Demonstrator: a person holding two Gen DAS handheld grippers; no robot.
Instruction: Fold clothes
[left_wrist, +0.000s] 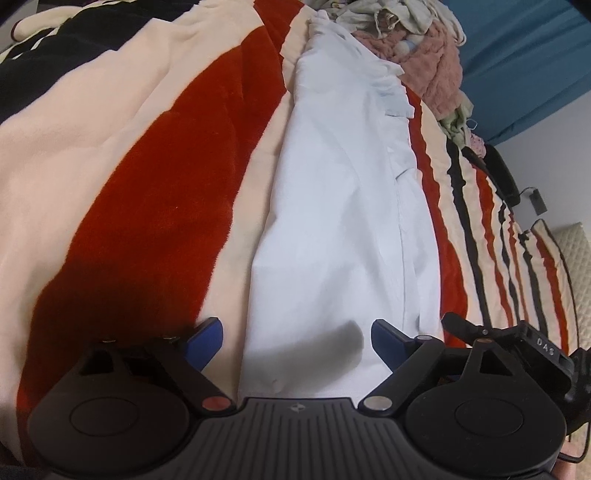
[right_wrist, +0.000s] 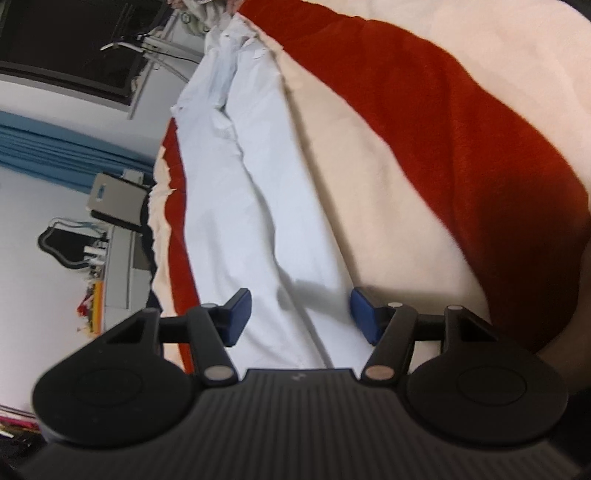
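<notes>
Clearly the long, pale white cotton garment (left_wrist: 343, 206) is thin, light and limp: it lies stretched out in a narrow band on the plush striped blanket of cream, rust-red and black (left_wrist: 155, 192) that covers the bed, with soft creases along its length and a ruffled edge at the far end. Such cloth should lift with almost no effort, but it will sag and slide on itself, so a pinch is best taken at the near hem, one corner for each tool, where the fabric is doubled by a seam and less likely to slip out. The left tongs (left_wrist: 297, 341) hover low over the near end of the garment with their blue pads (left_wrist: 207, 338) spread wide, holding nothing; the cloth runs between and beyond them. The right tongs (right_wrist: 300, 314) are likewise wide apart and empty, poised just above the same near end from a rolled, sideways angle, a seam fold passing between the fingers. At the far end a heap of pink and pale mixed laundry (left_wrist: 424, 48) waits beside the garment.
</notes>
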